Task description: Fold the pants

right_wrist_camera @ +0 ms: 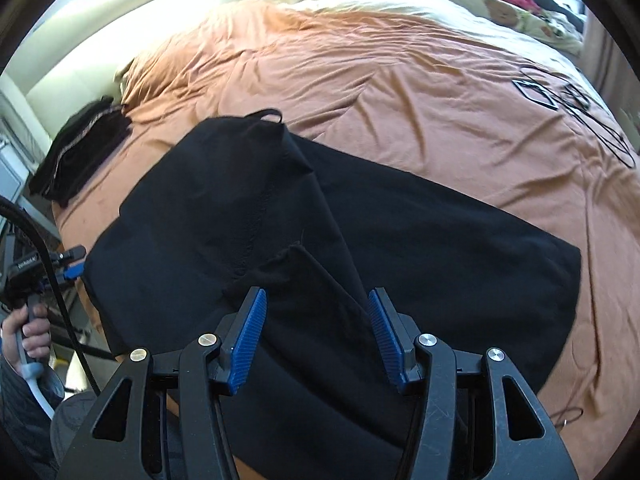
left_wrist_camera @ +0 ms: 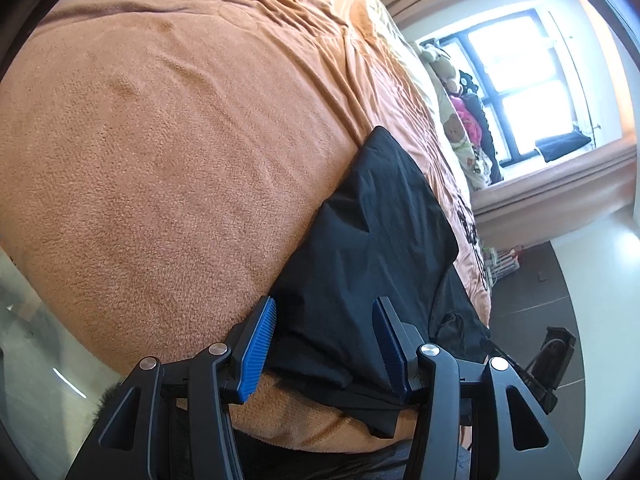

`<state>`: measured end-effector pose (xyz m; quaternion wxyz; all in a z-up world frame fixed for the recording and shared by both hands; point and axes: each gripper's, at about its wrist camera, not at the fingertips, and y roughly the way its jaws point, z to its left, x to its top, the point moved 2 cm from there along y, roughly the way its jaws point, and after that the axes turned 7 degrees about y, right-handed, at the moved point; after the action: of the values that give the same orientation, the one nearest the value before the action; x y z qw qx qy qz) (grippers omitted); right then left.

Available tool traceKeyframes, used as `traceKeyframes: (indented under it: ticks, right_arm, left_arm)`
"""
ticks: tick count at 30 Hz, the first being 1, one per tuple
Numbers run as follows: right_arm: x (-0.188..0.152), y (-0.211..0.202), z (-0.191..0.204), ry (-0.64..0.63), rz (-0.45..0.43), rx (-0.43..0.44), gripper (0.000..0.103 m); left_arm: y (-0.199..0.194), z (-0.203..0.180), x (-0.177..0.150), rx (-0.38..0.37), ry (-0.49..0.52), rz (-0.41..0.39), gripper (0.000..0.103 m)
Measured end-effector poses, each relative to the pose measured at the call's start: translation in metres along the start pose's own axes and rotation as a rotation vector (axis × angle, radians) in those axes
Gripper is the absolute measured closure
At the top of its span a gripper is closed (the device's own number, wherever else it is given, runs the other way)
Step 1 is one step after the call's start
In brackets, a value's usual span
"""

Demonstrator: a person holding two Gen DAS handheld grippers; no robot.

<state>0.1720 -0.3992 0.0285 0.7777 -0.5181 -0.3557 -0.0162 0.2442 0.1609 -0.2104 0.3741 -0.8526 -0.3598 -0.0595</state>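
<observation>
Black fabric pants [right_wrist_camera: 400,240] spread part-folded on bed with rumpled orange fleece blanket [right_wrist_camera: 400,92], right tool [right_wrist_camera: 316,336] above them, blue ribbed pads parted and empty, left tool [left_wrist_camera: 324,344] likewise parted at pants' edge, gripping nothing

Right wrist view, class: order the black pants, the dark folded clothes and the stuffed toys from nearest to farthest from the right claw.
1. Black pants, directly under the right claw.
2. Dark folded clothes, far left on the bed edge.
3. Stuffed toys, top right by the window.
</observation>
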Motion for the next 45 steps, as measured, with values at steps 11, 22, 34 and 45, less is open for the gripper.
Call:
traceKeyframes:
  ticks: [11,22,34,45]
  right_arm:
    - [0.029,0.067,0.019,-0.116,0.12,-0.064,0.078]
    - [0.048,0.004,-0.004,-0.031,-0.053,-0.081,0.103]
    - [0.056,-0.052,-0.073,0.238,-0.216,-0.266,0.103]
    - [0.018,-0.032,-0.101,0.397,-0.103,-0.114,0.101]
  left_arm:
    - [0.0,0.0,-0.002,0.003,-0.003,0.001,0.051]
    - [0.001,0.0,-0.003,0.007,0.004,-0.001,0.051]
    - [0.001,-0.006,-0.002,0.021,0.011,-0.001,0.051]
    - [0.0,-0.012,0.001,0.04,0.023,0.002,0.051]
